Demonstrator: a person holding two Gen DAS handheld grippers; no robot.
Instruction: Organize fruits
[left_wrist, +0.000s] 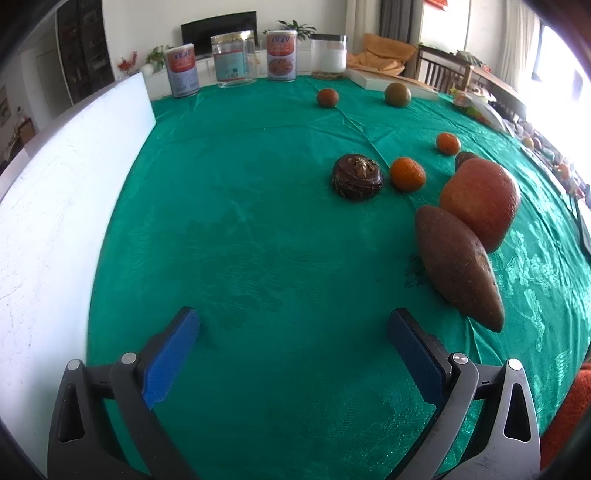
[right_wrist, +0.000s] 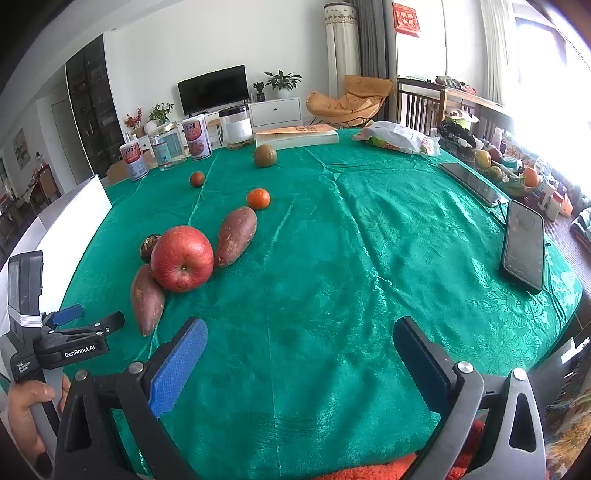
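On the green tablecloth (left_wrist: 258, 240) lie a red apple (left_wrist: 480, 199) (right_wrist: 182, 258), a sweet potato (left_wrist: 458, 266) (right_wrist: 147, 299) leaning against it, and a second sweet potato (right_wrist: 236, 236). A dark brown round fruit (left_wrist: 357, 176) (right_wrist: 149, 245) and a tangerine (left_wrist: 407, 173) sit beyond them. Another tangerine (left_wrist: 448, 143) (right_wrist: 258, 198), a small reddish one (left_wrist: 327, 98) (right_wrist: 197, 178) and a greenish orange (left_wrist: 397, 94) (right_wrist: 265, 155) lie farther back. My left gripper (left_wrist: 295, 332) (right_wrist: 92, 317) is open and empty, left of the near sweet potato. My right gripper (right_wrist: 299, 343) is open and empty over bare cloth.
A white board (left_wrist: 74, 184) stands along the table's left edge. Tins and jars (left_wrist: 236, 61) line the back, with a flat box (right_wrist: 295, 136) and a plastic bag (right_wrist: 399, 138). Two phones (right_wrist: 524, 243) lie at the right. A hand (right_wrist: 26, 406) holds the left gripper.
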